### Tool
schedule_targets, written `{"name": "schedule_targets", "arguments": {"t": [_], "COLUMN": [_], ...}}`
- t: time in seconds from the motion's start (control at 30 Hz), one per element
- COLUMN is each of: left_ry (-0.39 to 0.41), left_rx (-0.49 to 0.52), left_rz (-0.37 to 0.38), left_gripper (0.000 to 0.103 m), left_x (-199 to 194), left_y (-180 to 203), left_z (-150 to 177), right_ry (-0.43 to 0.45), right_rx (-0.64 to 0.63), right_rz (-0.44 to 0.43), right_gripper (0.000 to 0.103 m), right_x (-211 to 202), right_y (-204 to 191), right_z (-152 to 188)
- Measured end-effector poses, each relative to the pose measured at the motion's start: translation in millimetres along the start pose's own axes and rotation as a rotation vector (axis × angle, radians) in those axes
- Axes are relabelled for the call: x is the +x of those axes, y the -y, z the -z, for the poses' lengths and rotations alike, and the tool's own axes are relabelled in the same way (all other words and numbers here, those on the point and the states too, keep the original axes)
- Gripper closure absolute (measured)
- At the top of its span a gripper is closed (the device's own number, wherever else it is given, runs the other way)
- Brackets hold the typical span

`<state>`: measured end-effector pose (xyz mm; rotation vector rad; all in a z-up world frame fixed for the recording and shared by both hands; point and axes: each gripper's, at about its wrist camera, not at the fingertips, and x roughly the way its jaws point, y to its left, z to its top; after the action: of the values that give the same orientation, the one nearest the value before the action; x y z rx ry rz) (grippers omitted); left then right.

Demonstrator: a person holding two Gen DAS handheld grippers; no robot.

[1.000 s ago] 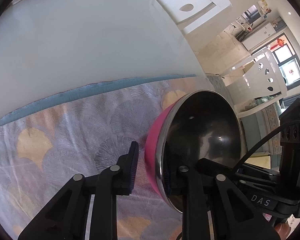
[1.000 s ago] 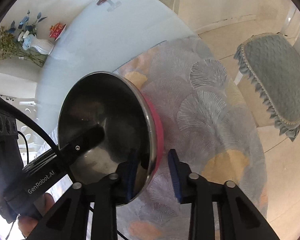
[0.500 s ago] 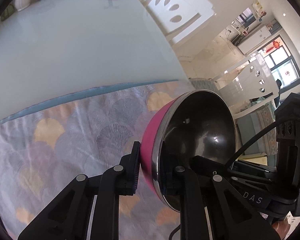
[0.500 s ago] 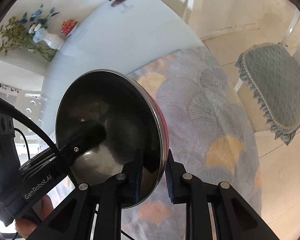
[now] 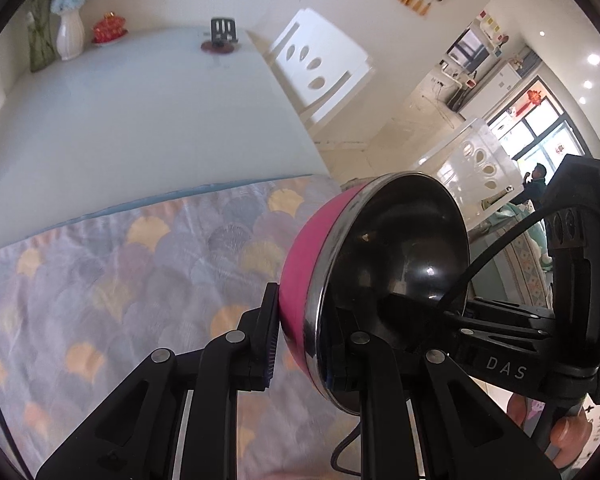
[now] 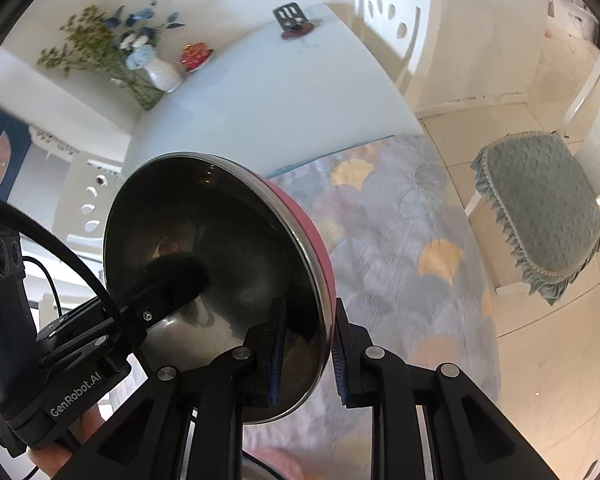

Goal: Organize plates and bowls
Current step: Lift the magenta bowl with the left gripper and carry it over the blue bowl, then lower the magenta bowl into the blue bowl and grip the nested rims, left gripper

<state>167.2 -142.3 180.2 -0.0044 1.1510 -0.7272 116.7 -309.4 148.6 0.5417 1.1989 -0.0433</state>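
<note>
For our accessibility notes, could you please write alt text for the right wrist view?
The right gripper clamps the rim of a pink bowl with a steel interior, the left gripper gripping its opposite rim, above a fan-patterned cloth on a white table.

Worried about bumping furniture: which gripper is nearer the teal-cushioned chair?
Right. The right gripper clamps the rim of the pink bowl on the side facing the cushioned chair; the left gripper clamps the opposite rim, the bowl between it and the chair.

Left gripper [image 5: 300, 344]: black linkage arms, silver pivot screws, blue-edged pads, "GenRobot.AI" marking. Right gripper [image 6: 306, 354]: identical build, "DAS" marking, black cable.
</note>
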Motion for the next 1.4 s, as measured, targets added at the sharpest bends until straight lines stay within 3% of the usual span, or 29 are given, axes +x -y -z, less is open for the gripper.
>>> {"name": "schedule_targets", "arguments": {"t": [0.27,0.63,1.0,1.4], "left_ry": [0.047,0.035,-0.042,-0.070], "left_rx": [-0.020,-0.088,-0.151,-0.137], "left_rz": [-0.009,-0.017,-0.047,-0.111], "left_gripper": [0.089,0.089,0.089,0.089], "left_x": [-61,-96,-86,-53], "left_y": [18,18,5,-7], "left_z": [49,139,200,236], "right_ry": [0.032,-0.011,-0.099,-0.192], "right_rx": [-0.039,-0.063,-0.056,-0.036], "right_rz": [-0.013,-0.026,-0.048,-0.014], "right_gripper": [0.081,0.081,0.080,0.081], "right_x": [-49,-68,-49,2], "right_y": [-31,-49,-49,-39], "right_z": [59,156,217,245]}}
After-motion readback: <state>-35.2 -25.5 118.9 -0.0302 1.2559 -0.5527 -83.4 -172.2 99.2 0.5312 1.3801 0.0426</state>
